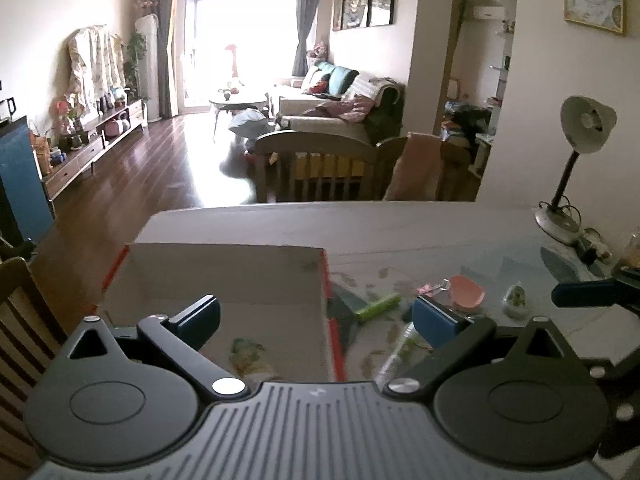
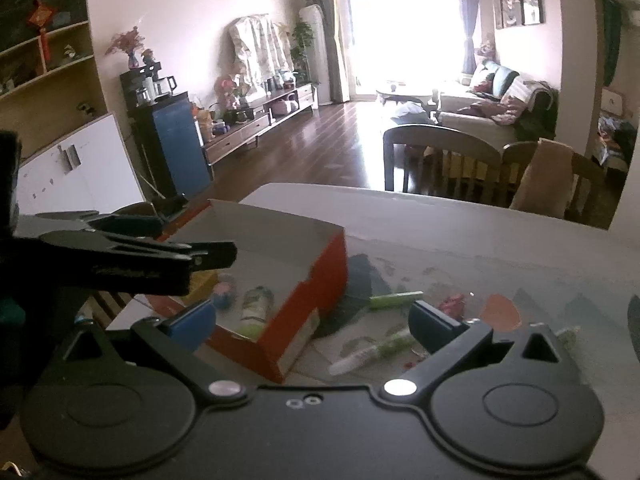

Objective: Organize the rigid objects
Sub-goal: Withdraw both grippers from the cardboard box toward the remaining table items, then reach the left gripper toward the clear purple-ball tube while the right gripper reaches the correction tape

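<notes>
Right wrist view: both claws spread wide and empty above a table (image 2: pixel 500 240) of small hard items beside an orange box (image 2: pixel 308 292)
Right gripper (image 2: pixel 312 324) and left gripper (image 1: pixel 316 316) hold nothing; a green tube (image 2: pixel 394 299) lies at centre frame just right of the box, a pink scoop (image 1: pixel 466 291) farther right, and a small bottle (image 2: pixel 256 306) already rests inside the box at lower left; all look light, stiff and probably smooth, so pinching the tube across its middle seems safest against rolling or slipping
</notes>
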Demonstrator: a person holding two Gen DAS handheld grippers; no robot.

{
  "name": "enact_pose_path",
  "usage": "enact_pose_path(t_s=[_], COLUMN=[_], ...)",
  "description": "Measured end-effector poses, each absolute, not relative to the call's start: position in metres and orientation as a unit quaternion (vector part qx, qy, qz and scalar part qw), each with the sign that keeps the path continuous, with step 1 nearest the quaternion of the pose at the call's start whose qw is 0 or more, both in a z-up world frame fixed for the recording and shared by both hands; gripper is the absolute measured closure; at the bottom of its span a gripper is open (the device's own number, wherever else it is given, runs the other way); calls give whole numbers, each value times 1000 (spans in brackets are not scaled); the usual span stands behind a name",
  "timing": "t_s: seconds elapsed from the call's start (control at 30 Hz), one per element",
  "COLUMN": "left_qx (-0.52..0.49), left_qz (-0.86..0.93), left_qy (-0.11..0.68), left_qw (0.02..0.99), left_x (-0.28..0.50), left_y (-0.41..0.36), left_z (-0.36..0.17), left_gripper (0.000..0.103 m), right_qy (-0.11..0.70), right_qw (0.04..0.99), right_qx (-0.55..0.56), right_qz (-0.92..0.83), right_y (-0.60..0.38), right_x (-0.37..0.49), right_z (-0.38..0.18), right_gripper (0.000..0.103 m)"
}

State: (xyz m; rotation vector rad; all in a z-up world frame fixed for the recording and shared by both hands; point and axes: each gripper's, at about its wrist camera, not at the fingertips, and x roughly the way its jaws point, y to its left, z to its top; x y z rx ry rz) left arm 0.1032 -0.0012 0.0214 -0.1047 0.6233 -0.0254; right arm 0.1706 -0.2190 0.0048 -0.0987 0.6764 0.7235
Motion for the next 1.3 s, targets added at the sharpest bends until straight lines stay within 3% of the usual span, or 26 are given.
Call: enact_pose_path(t_s=[0.77,1.3], left_qx=[-72,-37], left_qz=[-55,-106], left_qy=[336,395], left_qw=[938,912], left_x=[127,165], left_y=[-115,-182], left_z=[-20,-77], left_gripper=[0,0], right_qy=[344,389], right_qw=[908,903], right_qx=[-13,-17], right_qz=[239,184], right_y=[-377,-417], right_x=[236,312], right_z=[-38,-91], right_gripper=[3,8])
